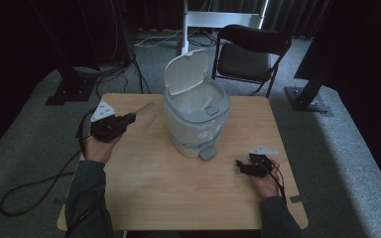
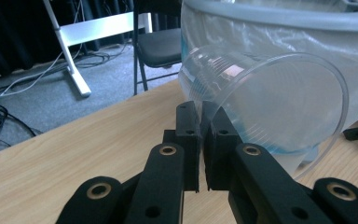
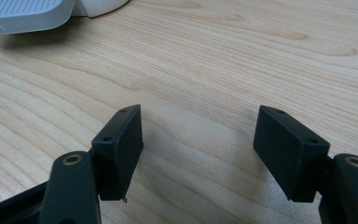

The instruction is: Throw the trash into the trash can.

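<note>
We have the left tongs (image 2: 200, 140) closed on the rim wall of a clear thin-walled plastic cup (image 2: 279, 112), held tilted above the tabletop's (image 1: 178, 198) left half, just beside the grey lidded plastic bin (image 1: 196, 111) lined with a clear bag, whose lid stands open near the far edge. The cup looks light, slick and easily crushed; we judge a gentle pinch at the rim best. The right tongs (image 3: 198, 149) stand partly open, holding nothing, low near the right edge.
</note>
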The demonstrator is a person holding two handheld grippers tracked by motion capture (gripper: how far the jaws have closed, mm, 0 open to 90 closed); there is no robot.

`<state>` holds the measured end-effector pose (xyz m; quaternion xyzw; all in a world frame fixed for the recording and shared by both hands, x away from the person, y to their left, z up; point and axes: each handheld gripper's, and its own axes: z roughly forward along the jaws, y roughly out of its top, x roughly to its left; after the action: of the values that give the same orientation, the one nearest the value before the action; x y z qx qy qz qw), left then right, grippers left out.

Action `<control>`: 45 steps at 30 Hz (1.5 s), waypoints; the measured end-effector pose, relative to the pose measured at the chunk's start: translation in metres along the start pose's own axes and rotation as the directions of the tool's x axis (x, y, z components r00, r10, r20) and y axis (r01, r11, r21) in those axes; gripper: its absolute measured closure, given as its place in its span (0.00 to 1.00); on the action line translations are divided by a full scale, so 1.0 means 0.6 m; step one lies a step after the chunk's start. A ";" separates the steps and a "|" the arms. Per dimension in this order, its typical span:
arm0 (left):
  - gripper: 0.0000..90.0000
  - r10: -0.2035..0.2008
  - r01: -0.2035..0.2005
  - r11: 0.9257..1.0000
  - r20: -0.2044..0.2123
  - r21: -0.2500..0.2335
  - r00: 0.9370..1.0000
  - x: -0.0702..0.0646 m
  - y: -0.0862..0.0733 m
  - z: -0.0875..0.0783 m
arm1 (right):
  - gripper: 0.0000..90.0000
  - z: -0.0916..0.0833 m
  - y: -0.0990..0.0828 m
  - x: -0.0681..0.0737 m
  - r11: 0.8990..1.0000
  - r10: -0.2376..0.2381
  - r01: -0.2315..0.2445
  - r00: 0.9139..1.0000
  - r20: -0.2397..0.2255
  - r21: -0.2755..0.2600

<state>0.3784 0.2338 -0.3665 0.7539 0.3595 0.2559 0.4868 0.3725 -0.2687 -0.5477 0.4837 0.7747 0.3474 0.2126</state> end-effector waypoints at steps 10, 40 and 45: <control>0.95 0.011 -0.011 1.000 0.001 -0.024 1.000 0.000 0.017 -0.008 | 0.36 0.000 0.000 0.000 1.000 0.001 -0.001 1.000 0.000 -0.001; 0.95 0.048 -0.047 0.996 0.021 -0.078 0.999 -0.010 0.072 -0.016 | 0.36 0.000 0.000 0.000 1.000 -0.001 0.001 1.000 -0.001 0.000; 0.95 0.057 -0.055 0.995 0.026 -0.085 0.998 -0.014 0.083 -0.015 | 0.36 0.000 0.000 0.000 1.000 0.000 0.000 1.000 -0.001 0.000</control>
<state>0.3811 0.2189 -0.3175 0.7461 0.3200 0.2736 0.5158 0.3724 -0.2686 -0.5477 0.4834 0.7749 0.3475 0.2122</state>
